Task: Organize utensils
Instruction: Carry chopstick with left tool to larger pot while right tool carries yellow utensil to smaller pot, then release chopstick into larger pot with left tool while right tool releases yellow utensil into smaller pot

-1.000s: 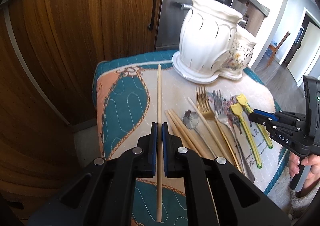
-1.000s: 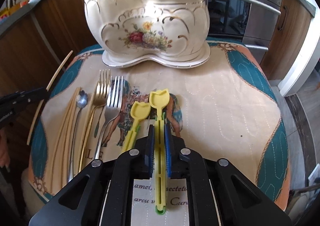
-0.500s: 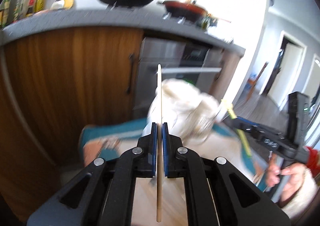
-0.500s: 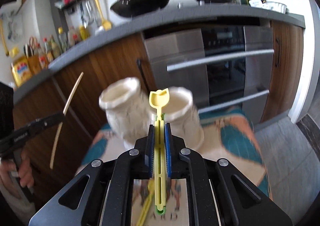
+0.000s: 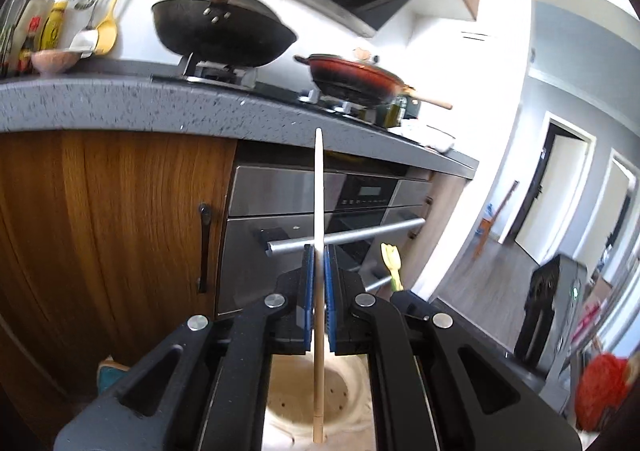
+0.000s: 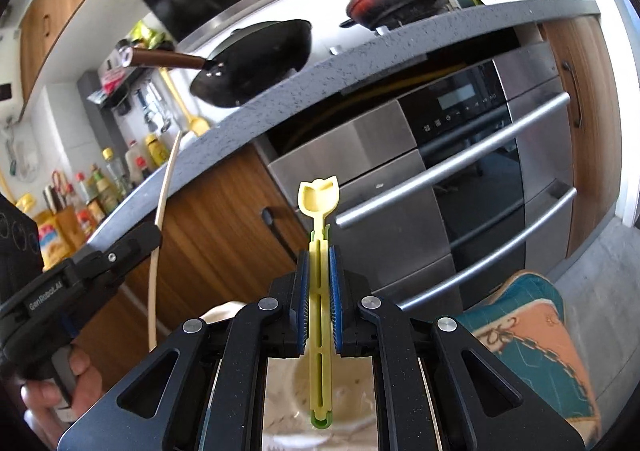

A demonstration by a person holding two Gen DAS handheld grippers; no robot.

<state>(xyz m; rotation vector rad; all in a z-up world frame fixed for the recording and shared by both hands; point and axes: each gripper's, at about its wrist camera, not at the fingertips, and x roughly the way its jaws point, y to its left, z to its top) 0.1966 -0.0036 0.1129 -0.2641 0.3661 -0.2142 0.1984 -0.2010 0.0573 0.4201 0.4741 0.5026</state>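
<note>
Over holder (image 5: 308, 399): both tools, upright loads.
Left gripper (image 5: 318, 271): clamped on chopstick (image 5: 319, 211), lower end above opening.
Right gripper (image 6: 319, 271): clamped on yellow spoon (image 6: 319, 203), bowl up.

The left wrist view looks out along its own fingers (image 5: 308, 303), pitched up toward the kitchen front, with the steel oven (image 5: 320, 207) near and the black wok (image 5: 224, 31) on the stove above. The right wrist view faces the same wall from further right, close over its fingers (image 6: 334, 303). Both share the oven (image 6: 460, 171), the wok (image 6: 256, 59), the red pan (image 5: 356, 79) and the pale holder's mouth (image 5: 304, 403) directly below; the right view also catches the left gripper (image 6: 132, 247) at its left edge.
</note>
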